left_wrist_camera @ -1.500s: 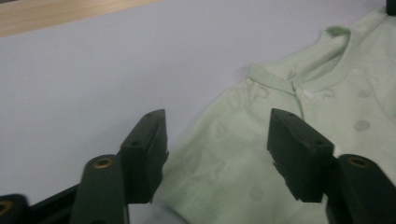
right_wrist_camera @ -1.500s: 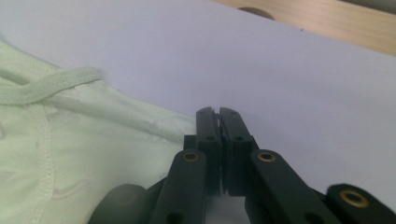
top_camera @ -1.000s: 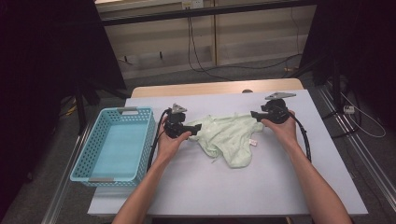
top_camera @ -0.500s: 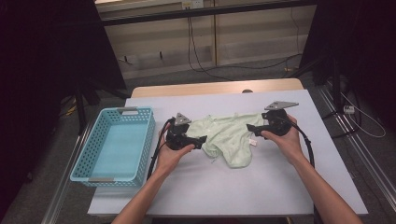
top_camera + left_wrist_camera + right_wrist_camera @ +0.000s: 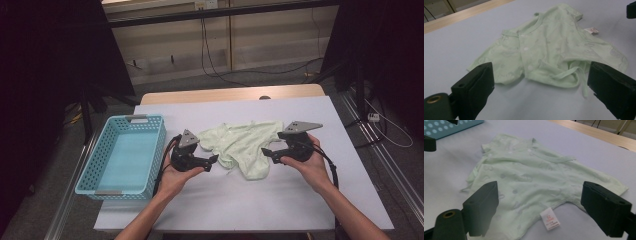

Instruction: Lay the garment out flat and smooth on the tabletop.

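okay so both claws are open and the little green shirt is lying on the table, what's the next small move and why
Probably bring the left claw forward onto the near edge of the green shirt and close on it. Both jaws stand open with nothing between them, the right claw likewise, and the shirt lies crumpled and loose on the white table, beside the blue basket.
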`<state>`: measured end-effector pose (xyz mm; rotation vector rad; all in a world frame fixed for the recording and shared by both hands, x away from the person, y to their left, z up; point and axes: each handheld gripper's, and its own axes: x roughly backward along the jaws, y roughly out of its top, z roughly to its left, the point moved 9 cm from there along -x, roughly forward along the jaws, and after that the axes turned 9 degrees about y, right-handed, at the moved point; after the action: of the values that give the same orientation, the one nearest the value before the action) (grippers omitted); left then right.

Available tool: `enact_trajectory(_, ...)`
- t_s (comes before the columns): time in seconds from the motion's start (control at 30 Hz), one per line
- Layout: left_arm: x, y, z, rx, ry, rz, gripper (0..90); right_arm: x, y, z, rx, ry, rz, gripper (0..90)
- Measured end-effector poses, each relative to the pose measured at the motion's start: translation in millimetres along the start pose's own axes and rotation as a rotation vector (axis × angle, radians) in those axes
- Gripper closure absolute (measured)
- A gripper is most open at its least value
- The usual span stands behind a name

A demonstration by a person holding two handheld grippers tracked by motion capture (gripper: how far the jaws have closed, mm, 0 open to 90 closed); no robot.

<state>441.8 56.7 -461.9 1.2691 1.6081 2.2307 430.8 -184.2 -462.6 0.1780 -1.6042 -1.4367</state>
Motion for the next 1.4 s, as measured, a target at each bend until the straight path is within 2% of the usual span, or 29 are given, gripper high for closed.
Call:
enact_trajectory(0.03, 0.9, -1.2, 0.7, -0.01, 0.006, 0.0, 6.8, 1.2, -0.5, 3.7, -0.001, 0.007, -0.005, 15.4)
enact_trajectory(0.1, 0.5, -6.0, -1.8, -0.006, 0.008, 0.002, 6.8, 1.0, -3.3, 8.2, 0.0, 0.015, -0.004, 16.3)
enact_trajectory(0.17, -2.1, -11.4, -6.2, 0.018, -0.008, 0.004, 6.8, -1.4, -9.5, 14.1, -0.001, 0.027, 0.01, 16.5)
enact_trajectory(0.23, -5.7, -16.2, -11.7, 0.032, -0.022, 0.027, 7.6, -4.3, -17.1, 19.9, 0.006, 0.046, 0.034, 17.1)
enact_trajectory(0.33, -10.6, -19.6, -18.7, -0.027, -0.008, 0.041, 7.6, -5.2, -25.4, 26.4, 0.011, 0.066, 0.037, 18.9)
enact_trajectory(0.43, -13.8, -20.5, -23.1, -0.024, -0.022, 0.043, 7.3, -2.4, -28.6, 30.9, 0.02, 0.067, 0.031, 21.4)
enact_trajectory(0.5, -16.7, -22.7, -26.0, -0.029, -0.027, 0.056, 5.7, -2.4, -32.2, 35.0, 0.035, 0.071, 0.036, 27.9)
enact_trajectory(0.63, -21.2, -27.9, -32.9, -0.064, -0.028, 0.086, 5.8, -4.5, -33.0, 40.8, 0.06, 0.089, 0.038, 31.6)
enact_trajectory(0.7, -22.7, -28.3, -37.7, -0.068, -0.036, 0.086, 8.0, -6.2, -33.8, 43.2, 0.069, 0.1, 0.041, 34.1)
enact_trajectory(0.77, -22.6, -27.6, -40.2, -0.081, -0.026, 0.078, 10.5, -8.1, -35.8, 45.4, 0.069, 0.111, 0.044, 36.6)
enact_trajectory(0.83, -21.8, -26.5, -44.8, -0.06, -0.045, 0.075, 14.8, -10.2, -37.9, 48.0, 0.07, 0.125, 0.049, 38.3)
enact_trajectory(0.87, -21.2, -25.9, -46.7, -0.045, -0.047, 0.078, 14.0, -11.2, -38.7, 48.9, 0.077, 0.124, 0.052, 40.0)
enact_trajectory(0.93, -21.1, -23.1, -50.2, -0.048, -0.044, 0.057, 14.3, -12.3, -38.9, 50.5, 0.088, 0.125, 0.057, 42.4)
enact_trajectory(1.07, -25.4, -18.3, -51.5, -0.044, -0.064, 0.062, 18.1, -15.3, -41.7, 52.5, 0.093, 0.134, 0.074, 47.2)
enact_trajectory(1.2, -36.2, -19.6, -54.1, -0.071, -0.082, 0.086, 28.7, -18.6, -46.3, 57.0, 0.103, 0.153, 0.112, 51.2)
enact_trajectory(1.23, -38.8, -21.2, -55.9, -0.08, -0.089, 0.091, 33.8, -19.1, -46.9, 57.9, 0.106, 0.157, 0.115, 52.0)
enact_trajectory(1.27, -41.0, -23.7, -59.6, -0.069, -0.113, 0.098, 38.7, -19.4, -48.1, 59.3, 0.108, 0.166, 0.123, 52.7)
enact_trajectory(1.3, -41.4, -24.9, -60.4, -0.075, -0.119, 0.101, 43.5, -19.6, -48.9, 60.2, 0.114, 0.17, 0.125, 52.8)
enact_trajectory(1.4, -40.7, -24.4, -66.6, -0.108, -0.15, 0.091, 60.0, -20.4, -50.5, 62.9, 0.119, 0.19, 0.131, 53.0)
